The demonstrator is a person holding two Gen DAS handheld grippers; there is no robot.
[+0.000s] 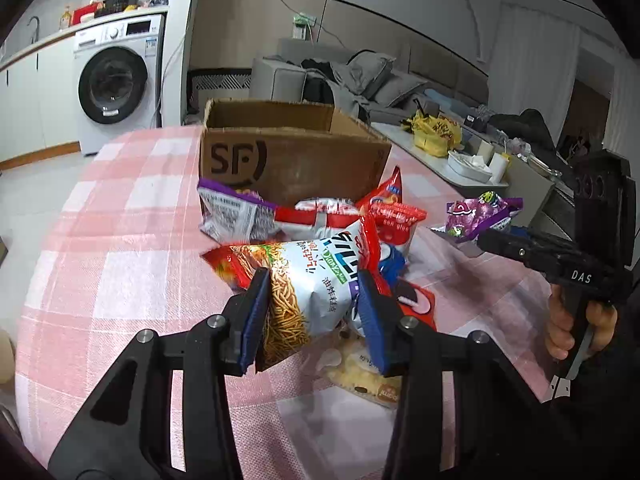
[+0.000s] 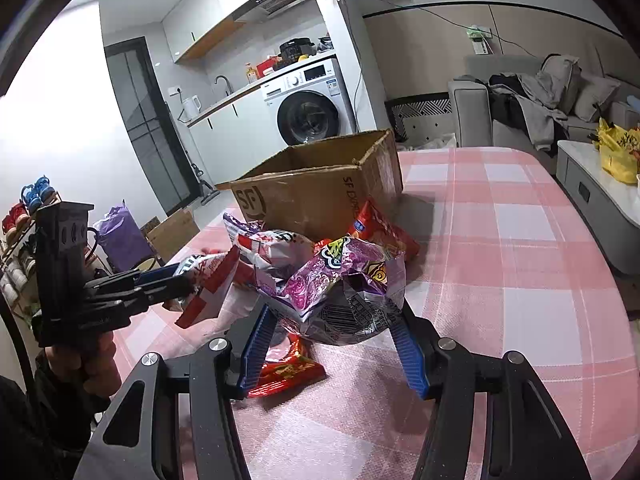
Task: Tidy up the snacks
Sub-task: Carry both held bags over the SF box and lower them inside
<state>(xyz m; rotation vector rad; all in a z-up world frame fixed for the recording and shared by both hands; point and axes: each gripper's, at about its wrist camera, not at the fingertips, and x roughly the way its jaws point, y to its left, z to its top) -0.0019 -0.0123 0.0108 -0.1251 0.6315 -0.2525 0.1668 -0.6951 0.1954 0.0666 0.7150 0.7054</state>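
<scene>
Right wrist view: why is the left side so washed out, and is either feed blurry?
Right wrist view: bright light blows out the wall at left, and fisheye bends the pink checked tablecloth; the crinkled purple snack bag in the right gripper stays sharp. Left wrist view: evenly lit, the noodle-print snack bag in the left gripper sharp, edges vignetted black.

Even indoor light, blown-out glare upper left (right wrist); fisheye-bent edges, dark corners.

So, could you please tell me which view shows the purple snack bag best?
The right wrist view: the purple snack bag fills the centre, clamped in the right gripper. The left wrist view shows it small, near the right edge.
</scene>
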